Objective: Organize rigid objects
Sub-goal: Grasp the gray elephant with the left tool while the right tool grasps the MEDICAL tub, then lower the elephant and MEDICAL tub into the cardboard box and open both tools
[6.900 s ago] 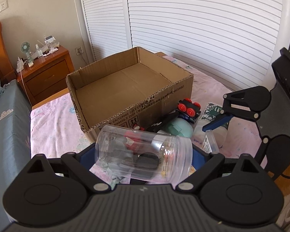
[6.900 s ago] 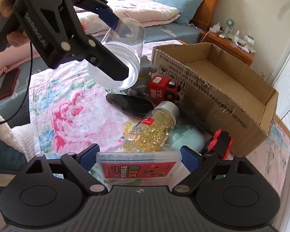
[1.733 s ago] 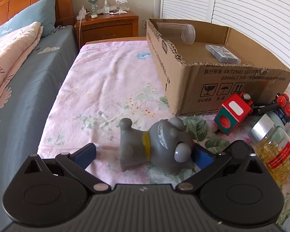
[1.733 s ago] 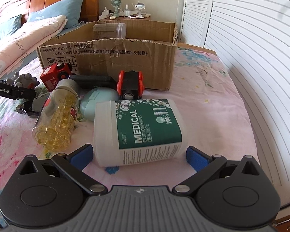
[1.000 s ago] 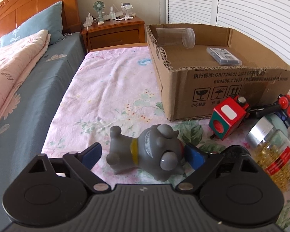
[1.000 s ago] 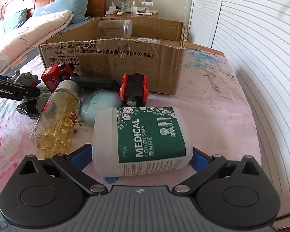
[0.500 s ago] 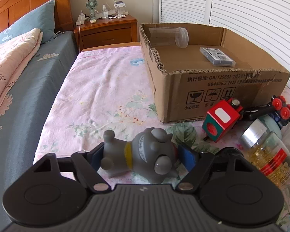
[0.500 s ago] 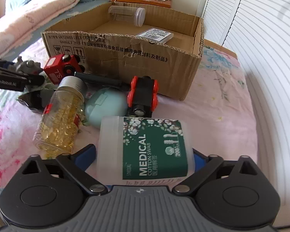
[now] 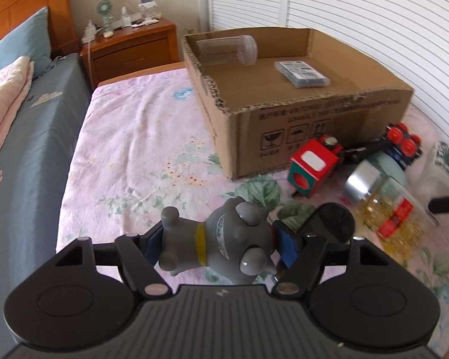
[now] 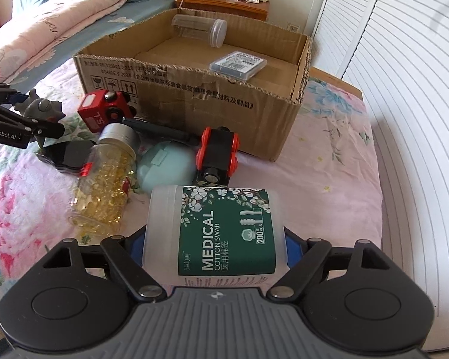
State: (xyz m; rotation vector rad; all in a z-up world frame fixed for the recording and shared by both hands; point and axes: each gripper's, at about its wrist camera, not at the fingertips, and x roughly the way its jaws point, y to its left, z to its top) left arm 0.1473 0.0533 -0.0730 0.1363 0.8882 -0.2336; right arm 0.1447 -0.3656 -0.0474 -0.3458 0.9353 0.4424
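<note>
Cotton swab tub sits crosswise between the blue pads of the right gripper, whose jaws are closing on its frosted sides, and it seems already lifted a little off the pink floral bedspread. The left gripper is clamped on the grey rubber toy dog, one pad at the rump and one at the head. Ahead of both claws stands the open cardboard box, which I judge to be the goal for both things; a clear plastic jar and a flat clear case already lie inside. To do this step well, I would make the right grip firm before raising more, because the tub is smooth and round and may roll out, then carry both over the torn front wall and set them on the bare floor of the box, not on the case. Ahead and to the left of the right claw remain a jar of yellow capsules, a mint round case, a black wagon with red wheels and a red toy engine. The tub label reads "MEDICAL COTTON SWAB" and "200 Pcs" with Chinese characters; the left tool carries "GenRobot.AI"; the box has Chinese print and handling symbols; the engine shows "S.T" upside down.
</note>
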